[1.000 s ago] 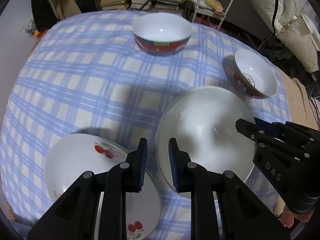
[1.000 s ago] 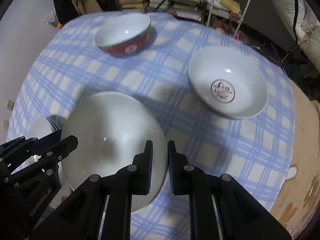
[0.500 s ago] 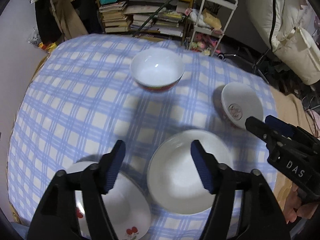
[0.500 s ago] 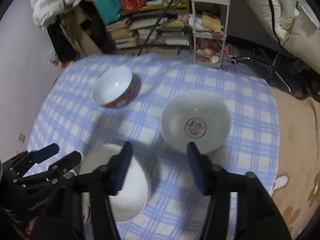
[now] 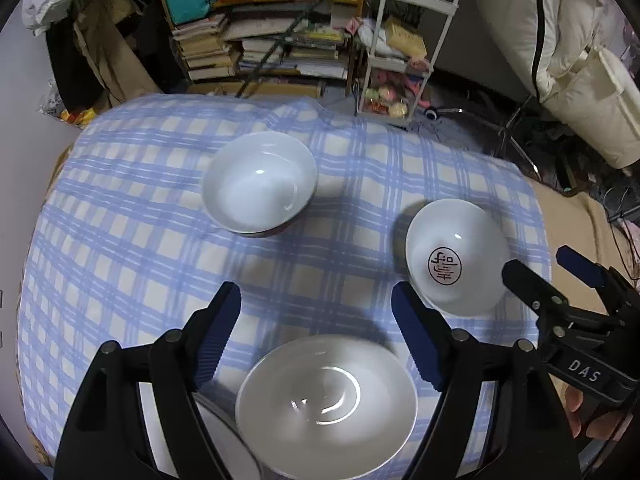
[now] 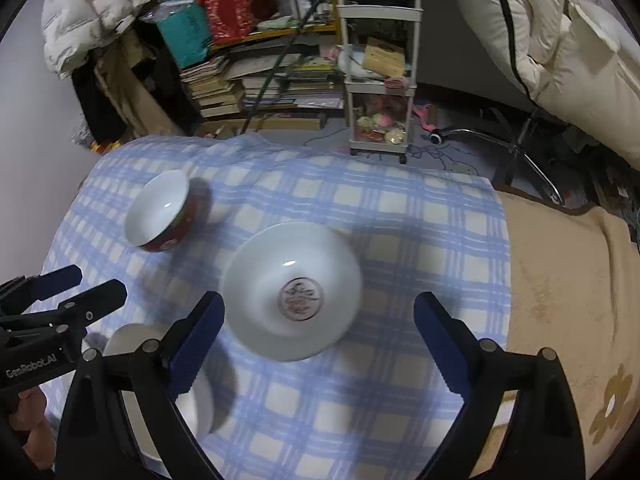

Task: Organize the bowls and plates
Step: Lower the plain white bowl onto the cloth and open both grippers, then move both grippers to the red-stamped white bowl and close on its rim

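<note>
Checked cloth covers the bench; both my fingers are spreading, nothing between them. My right gripper hangs over the stamped bowl near the right edge — I'd straddle one rim squarely. Left gripper hovers above the plate at the near edge.

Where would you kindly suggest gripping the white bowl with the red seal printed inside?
Grip the white bowl with the red seal printed inside at its thin rim, coming from above with one finger inside and one outside. It sits upright and apart from other dishes, and its flared wall looks too wide to span.
</note>
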The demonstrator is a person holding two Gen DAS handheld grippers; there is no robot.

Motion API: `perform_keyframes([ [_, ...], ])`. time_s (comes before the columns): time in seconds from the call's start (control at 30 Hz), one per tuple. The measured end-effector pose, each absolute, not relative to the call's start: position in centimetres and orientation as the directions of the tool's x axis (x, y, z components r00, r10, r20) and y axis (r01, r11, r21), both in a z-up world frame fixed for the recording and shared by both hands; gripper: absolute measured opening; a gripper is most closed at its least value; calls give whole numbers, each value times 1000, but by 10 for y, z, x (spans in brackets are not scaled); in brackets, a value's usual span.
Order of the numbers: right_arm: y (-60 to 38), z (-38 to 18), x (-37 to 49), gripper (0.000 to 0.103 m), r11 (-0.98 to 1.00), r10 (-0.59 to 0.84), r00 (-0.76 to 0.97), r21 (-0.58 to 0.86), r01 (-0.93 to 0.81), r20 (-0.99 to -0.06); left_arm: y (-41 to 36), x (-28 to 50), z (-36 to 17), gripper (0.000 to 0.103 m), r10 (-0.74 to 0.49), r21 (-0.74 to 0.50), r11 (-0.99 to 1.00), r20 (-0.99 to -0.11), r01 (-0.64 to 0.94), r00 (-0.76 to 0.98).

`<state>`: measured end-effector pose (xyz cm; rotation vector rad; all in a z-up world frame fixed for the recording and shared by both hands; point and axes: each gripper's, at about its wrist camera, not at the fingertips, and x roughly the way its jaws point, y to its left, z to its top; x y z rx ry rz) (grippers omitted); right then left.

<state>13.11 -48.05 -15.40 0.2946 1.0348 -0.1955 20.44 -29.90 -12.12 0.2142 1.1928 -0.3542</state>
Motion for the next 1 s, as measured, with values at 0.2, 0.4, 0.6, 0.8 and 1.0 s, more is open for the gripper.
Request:
perform_keyframes([
  [0.2, -503, -173, 140, 100, 935, -9, 473, 160, 315, -881, -324, 215, -141, 77, -165, -40, 914, -946, 404, 278],
  [0.4, -520, -191, 142, 96, 912, 47, 482, 234, 337, -875, -339, 219, -155, 77, -218, -93, 905, -940, 415, 263],
  [0.6, -535, -209, 144, 67, 865, 127, 493, 339, 371, -861, -349, 217, -176, 77, -225, -95, 893, -941, 441, 252],
  [0.8, -534, -225, 151, 49, 852, 200, 454, 383, 358, -868, -360, 209, -191, 74, -238, -109, 878, -945, 466, 227],
  [1.0, -526, -239, 159, 23, 846, 243, 406, 397, 355, -881, -371, 204, -205, 43, -219, -105, 871, -958, 481, 187],
])
